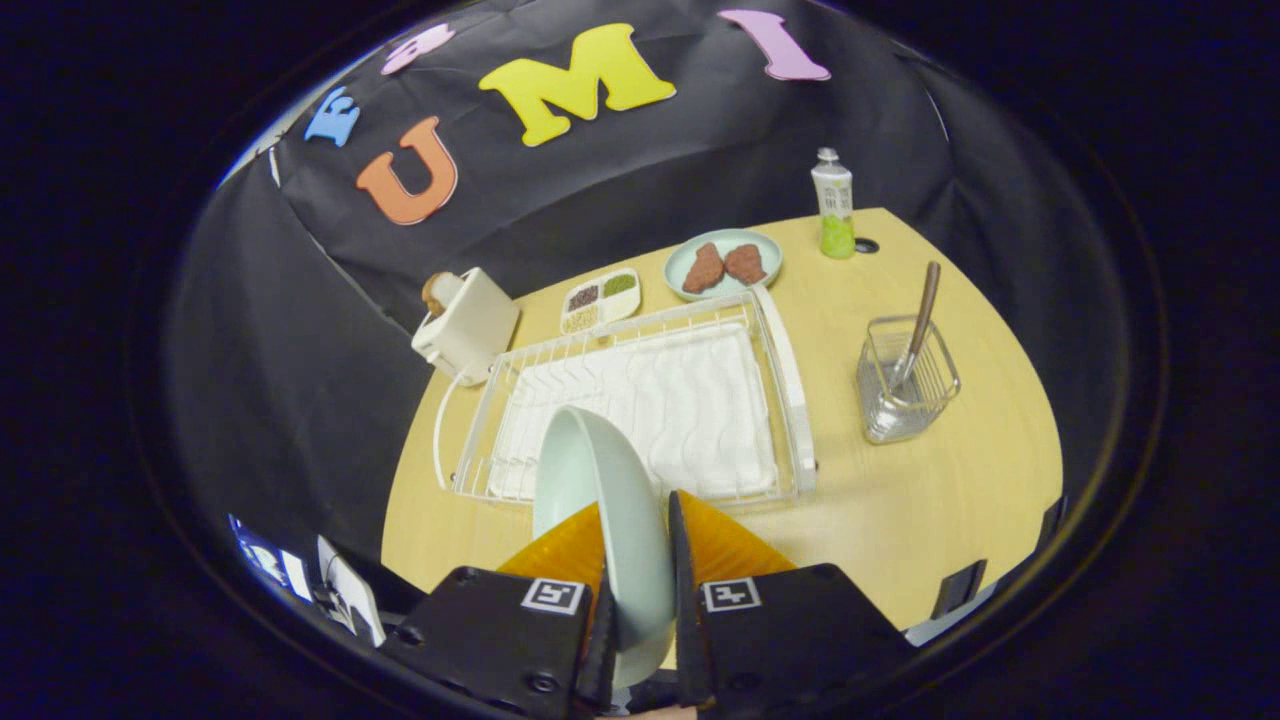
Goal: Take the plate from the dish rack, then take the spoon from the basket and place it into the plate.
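The lower part of the pale green round ceramic plate (600, 500) is tucked behind the gripper (640, 525) fingers (575, 550), so its bottom rim is hidden. The metal spoon (918, 325) with a brown handle has its bowl buried in the wire mesh basket (905, 385), and the label on the small green bottle (832, 210) is too tiny to read. The stuff in the white divided tray (598, 298) is too small to tell too.

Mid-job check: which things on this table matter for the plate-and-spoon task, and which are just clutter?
Belongs to the job:
- pale plate, clamped edge-on in the gripper
- white dish rack
- spoon, standing in the wire basket

Just lying about:
- toaster
- divided tray of grains
- plate with two brown pieces of food
- green bottle
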A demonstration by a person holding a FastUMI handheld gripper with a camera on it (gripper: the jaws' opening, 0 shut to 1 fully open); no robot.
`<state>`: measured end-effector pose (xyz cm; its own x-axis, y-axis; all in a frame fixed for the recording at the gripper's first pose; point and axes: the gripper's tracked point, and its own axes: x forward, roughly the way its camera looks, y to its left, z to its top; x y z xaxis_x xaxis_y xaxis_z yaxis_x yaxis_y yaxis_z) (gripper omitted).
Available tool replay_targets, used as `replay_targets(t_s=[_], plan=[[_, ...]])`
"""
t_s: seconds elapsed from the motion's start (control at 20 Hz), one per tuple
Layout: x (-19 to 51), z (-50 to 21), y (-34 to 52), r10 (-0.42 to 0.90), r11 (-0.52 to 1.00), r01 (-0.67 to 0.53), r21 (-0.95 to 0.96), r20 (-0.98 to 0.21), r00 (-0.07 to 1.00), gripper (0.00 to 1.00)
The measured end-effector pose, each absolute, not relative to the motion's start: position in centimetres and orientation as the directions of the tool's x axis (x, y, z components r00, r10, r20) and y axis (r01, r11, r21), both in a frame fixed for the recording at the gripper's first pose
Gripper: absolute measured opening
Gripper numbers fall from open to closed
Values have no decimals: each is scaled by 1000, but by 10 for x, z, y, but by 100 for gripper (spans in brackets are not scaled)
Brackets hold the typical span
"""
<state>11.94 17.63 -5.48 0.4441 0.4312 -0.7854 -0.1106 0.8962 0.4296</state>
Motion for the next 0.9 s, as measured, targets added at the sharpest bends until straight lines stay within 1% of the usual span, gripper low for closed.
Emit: replay_targets(t_s=[0.2,0.45,0.75,0.9], plan=[[81,-104,161,479,860,-42,509,-776,410,30],[67,-148,155,537,809,21,588,-752,383,29],[67,-167,156,574,775,35,631,-726,379,29],[70,-177,156,593,753,57,655,-715,370,31]])
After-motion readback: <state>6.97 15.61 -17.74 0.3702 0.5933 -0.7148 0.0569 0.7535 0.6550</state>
